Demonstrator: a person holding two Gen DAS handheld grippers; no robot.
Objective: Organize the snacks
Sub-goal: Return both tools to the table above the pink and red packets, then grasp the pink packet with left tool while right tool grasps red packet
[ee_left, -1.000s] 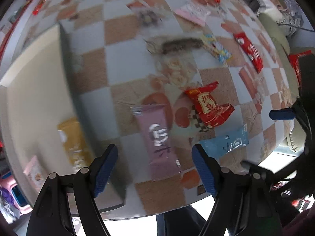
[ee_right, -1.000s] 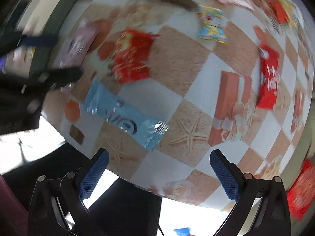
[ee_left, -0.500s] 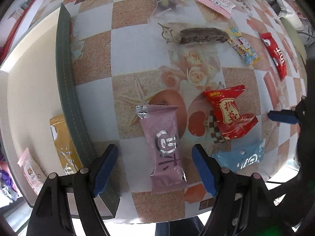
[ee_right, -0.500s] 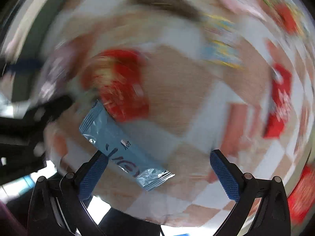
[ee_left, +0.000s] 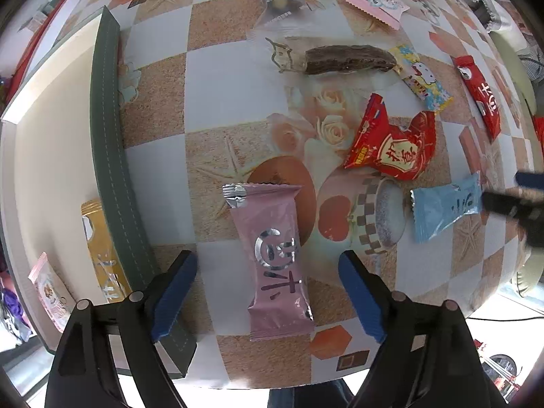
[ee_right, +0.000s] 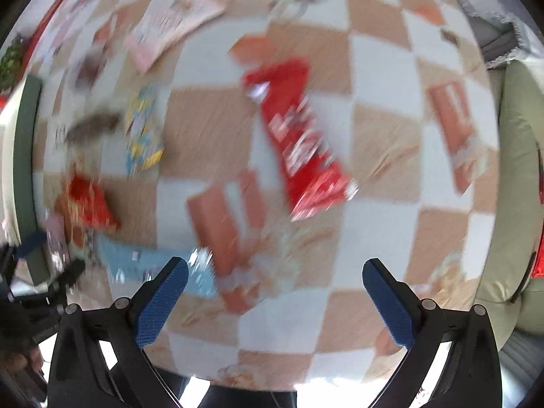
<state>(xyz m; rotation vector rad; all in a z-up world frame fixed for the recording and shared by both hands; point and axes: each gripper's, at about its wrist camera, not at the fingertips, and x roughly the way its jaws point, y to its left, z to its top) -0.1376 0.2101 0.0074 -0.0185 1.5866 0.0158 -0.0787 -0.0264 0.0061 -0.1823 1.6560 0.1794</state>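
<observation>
The left gripper [ee_left: 268, 292] is hanging over the pink packet [ee_left: 273, 258], its jaws having just been opening; they are standing apart on either side of the packet, pads not touching it. The packet is lying flat on the checked cloth [ee_left: 217, 102], just beside the box [ee_left: 108, 176] (two snacks already inside). It is probably light, soft and slick foil, so pinching across its narrow middle, not the crimped ends, looks safest. The right gripper [ee_right: 275, 301] is hovering empty with fingers wide apart, in a blurred view, near the long red packet [ee_right: 299, 149].
</observation>
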